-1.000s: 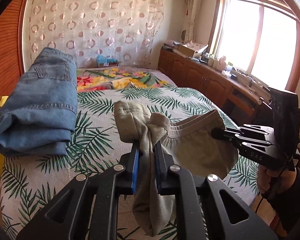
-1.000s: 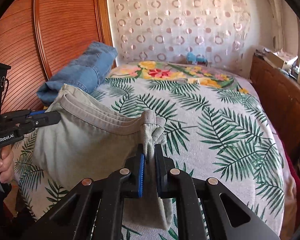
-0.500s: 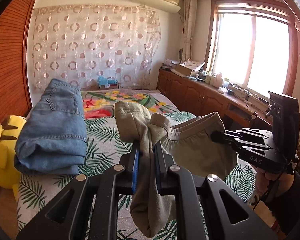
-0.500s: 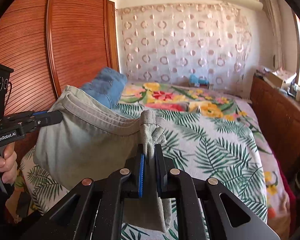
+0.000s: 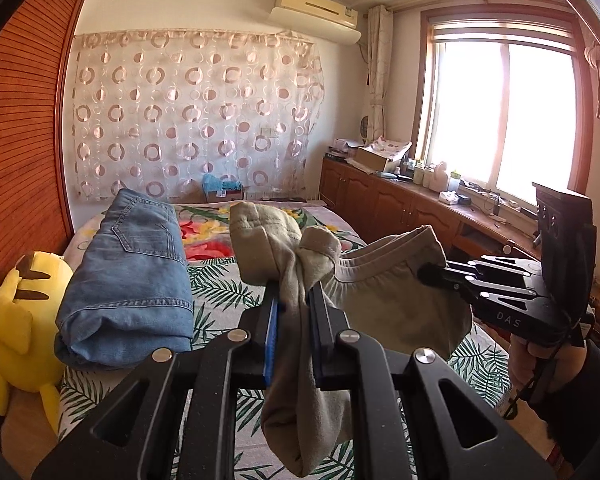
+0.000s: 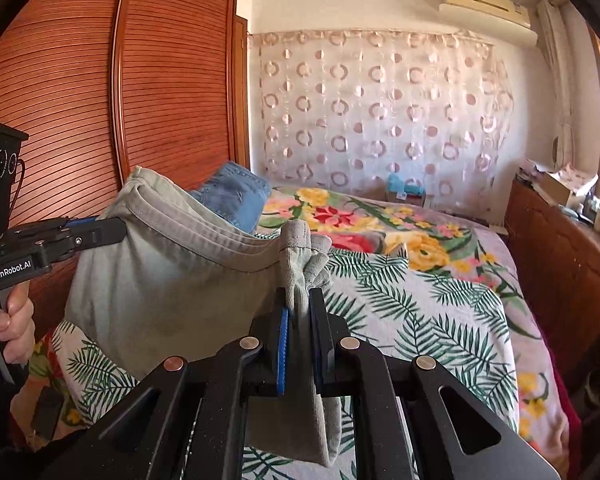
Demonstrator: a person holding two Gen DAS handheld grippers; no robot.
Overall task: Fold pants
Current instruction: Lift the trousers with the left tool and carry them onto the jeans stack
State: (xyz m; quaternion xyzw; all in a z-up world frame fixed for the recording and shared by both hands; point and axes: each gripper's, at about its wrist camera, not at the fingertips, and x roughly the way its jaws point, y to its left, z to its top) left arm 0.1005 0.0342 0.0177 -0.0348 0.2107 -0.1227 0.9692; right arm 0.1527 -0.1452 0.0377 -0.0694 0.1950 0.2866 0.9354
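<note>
The pants hang in the air above the bed, stretched by the waistband between your two tools. Your left gripper is clamped on a thick bunch of cloth at one end of the waistband; your right gripper is clamped on the other end, with only a thin fold between its pads. That thin bite is the likelier one to slip if you pull the band taut, dropping that end onto the bed. The hanging legs may also swing and land twisted. Left of the pants on the bed lie folded jeans; lay down too near them and you may drag or overlap that pile.
</note>
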